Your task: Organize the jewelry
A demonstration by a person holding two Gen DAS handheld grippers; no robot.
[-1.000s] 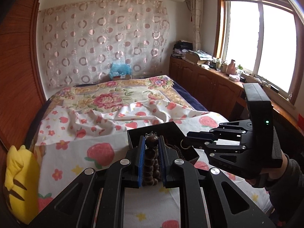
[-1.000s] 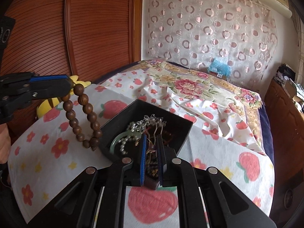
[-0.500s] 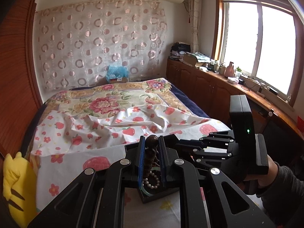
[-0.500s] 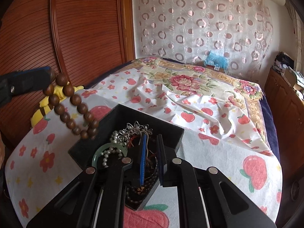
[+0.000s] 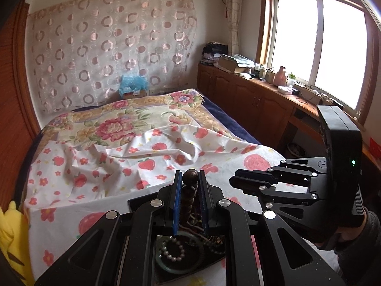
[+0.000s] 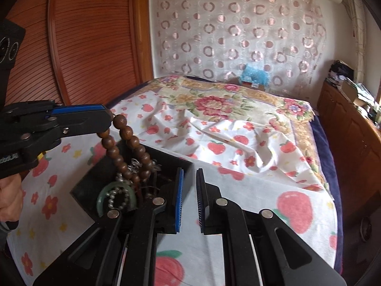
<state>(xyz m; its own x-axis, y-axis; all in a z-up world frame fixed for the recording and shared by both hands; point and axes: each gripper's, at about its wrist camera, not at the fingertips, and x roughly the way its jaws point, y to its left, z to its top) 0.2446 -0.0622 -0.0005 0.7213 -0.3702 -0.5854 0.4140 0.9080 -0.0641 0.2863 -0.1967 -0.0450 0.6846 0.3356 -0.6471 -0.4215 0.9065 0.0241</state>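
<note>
One brown wooden-bead bracelet (image 6: 129,150) hangs pinched in the left hand-held gripper (image 5: 188,178); the right hand-held gripper (image 6: 189,174) seems empty, parted.

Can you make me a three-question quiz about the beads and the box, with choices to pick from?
1. Where does the wooden bead bracelet hang?
A. over the black box
B. on the pillow
C. by the window

2. What colour is the bangle in the box?
A. red
B. green
C. yellow

3. What is the right gripper holding?
A. pearls
B. the bracelet
C. nothing

Answers: 1 A, its loop dangles into the box from the left gripper. 2 B, pale green under the pearls. 3 C, its jaws stand apart, empty.
</note>
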